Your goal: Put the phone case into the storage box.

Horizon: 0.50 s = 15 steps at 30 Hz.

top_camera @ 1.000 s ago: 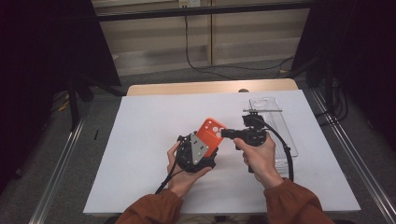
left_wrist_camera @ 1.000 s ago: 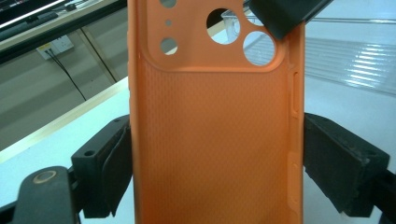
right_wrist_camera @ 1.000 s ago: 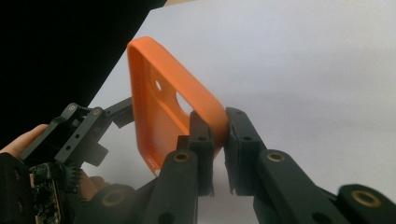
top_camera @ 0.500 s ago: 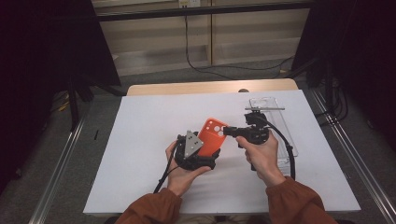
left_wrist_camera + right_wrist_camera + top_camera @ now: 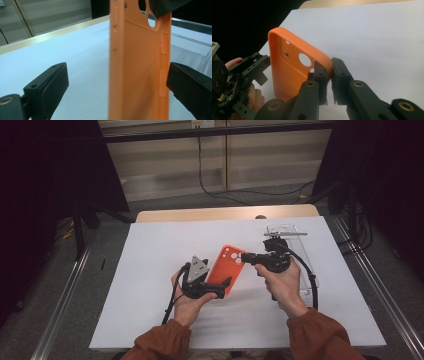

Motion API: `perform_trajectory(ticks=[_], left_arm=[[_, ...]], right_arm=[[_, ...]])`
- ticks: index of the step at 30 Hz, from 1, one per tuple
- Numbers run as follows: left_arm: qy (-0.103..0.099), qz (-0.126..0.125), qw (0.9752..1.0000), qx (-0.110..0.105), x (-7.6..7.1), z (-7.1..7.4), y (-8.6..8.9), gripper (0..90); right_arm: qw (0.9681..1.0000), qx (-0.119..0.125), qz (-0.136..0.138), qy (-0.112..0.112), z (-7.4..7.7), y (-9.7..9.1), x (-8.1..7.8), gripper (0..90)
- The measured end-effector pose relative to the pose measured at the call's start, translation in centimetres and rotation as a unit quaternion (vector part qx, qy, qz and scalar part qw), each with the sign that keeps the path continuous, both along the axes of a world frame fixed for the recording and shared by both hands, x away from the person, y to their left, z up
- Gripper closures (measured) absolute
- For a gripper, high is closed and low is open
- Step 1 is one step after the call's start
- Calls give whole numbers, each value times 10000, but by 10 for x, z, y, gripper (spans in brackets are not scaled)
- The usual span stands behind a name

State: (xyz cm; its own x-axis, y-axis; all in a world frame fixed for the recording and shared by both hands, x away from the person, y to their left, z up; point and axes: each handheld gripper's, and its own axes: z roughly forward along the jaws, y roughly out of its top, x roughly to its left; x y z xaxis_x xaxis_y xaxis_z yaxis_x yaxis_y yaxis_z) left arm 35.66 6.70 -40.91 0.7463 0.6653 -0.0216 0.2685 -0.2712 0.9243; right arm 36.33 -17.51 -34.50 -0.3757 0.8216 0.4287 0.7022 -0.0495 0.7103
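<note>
We are holding an orange phone case [image 5: 226,269] above the white table [image 5: 150,270] between both grippers.

Our right gripper [image 5: 248,257], reaching leftward, is pinching the case's camera-hole edge; our left gripper [image 5: 224,288], whose jaws have just been opening, is standing spread around its lower end.

Orange phone case [image 5: 140,65] bottom cut off
</note>
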Motion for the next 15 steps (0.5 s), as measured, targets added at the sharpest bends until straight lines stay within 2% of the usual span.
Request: perform_trajectory(ticks=[3,7,10,13,15], left_arm=[[78,-14,9999,-139,1,2,4,35],[-21,116,9999,-28,-1,4,7,36],[-5,35,10000,-25,-1,5,10,39],[-71,122,9999,24,-3,7,16,38],[-82,143,9998,-85,-4,9,22,38]], right_arm=[[10000,-54,9,-35,0,-1,0,828],[9999,-98,22,-90,1,-3,0,828],[9999,-114,33,-113,1,-5,-1,828],[9998,-136,27,-163,1,-7,-2,828],[9997,-140,23,-195,2,-9,-3,828]])
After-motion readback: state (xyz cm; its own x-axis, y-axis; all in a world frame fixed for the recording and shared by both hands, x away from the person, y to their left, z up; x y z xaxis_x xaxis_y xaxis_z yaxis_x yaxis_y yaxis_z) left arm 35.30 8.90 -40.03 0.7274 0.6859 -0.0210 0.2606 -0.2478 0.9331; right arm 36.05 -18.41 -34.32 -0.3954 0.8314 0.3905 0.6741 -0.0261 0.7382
